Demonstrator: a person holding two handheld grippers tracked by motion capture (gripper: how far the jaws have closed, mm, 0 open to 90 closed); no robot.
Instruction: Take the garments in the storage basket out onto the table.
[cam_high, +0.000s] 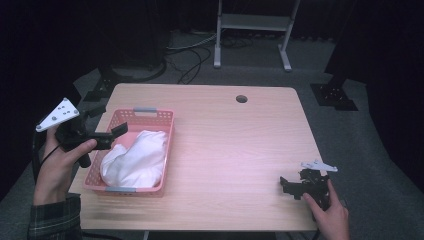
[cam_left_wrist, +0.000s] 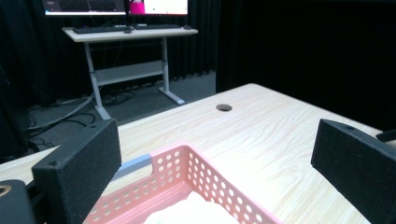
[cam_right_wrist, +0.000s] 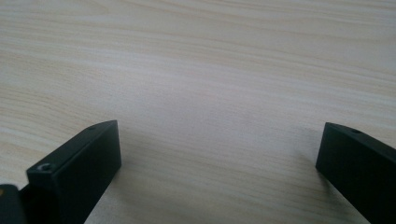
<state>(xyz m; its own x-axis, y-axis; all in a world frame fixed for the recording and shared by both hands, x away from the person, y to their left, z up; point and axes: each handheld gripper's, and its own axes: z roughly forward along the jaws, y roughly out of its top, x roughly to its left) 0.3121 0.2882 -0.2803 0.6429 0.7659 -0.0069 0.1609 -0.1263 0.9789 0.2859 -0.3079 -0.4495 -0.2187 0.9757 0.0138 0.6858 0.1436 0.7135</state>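
Note:
A pink perforated basket (cam_high: 159, 118) stands on the left part of the wooden table (cam_high: 235, 140), and a crumpled white cloth (cam_high: 136, 159) lies inside it. My left gripper (cam_high: 114, 135) hovers over the basket's left rim, open and holding nothing. In the left gripper view the basket's rim (cam_left_wrist: 205, 164) and a bit of the cloth (cam_left_wrist: 191, 212) lie between the wide-apart jaws. My right gripper (cam_high: 287, 186) rests low near the table's front right corner, open, with bare wood (cam_right_wrist: 210, 93) between its jaws.
A round cable hole (cam_high: 241, 98) sits near the table's far edge. Beyond the table stand a white frame (cam_high: 252, 30) and floor cables (cam_high: 192, 55). A desk with monitors (cam_left_wrist: 126, 32) stands in the background of the left gripper view.

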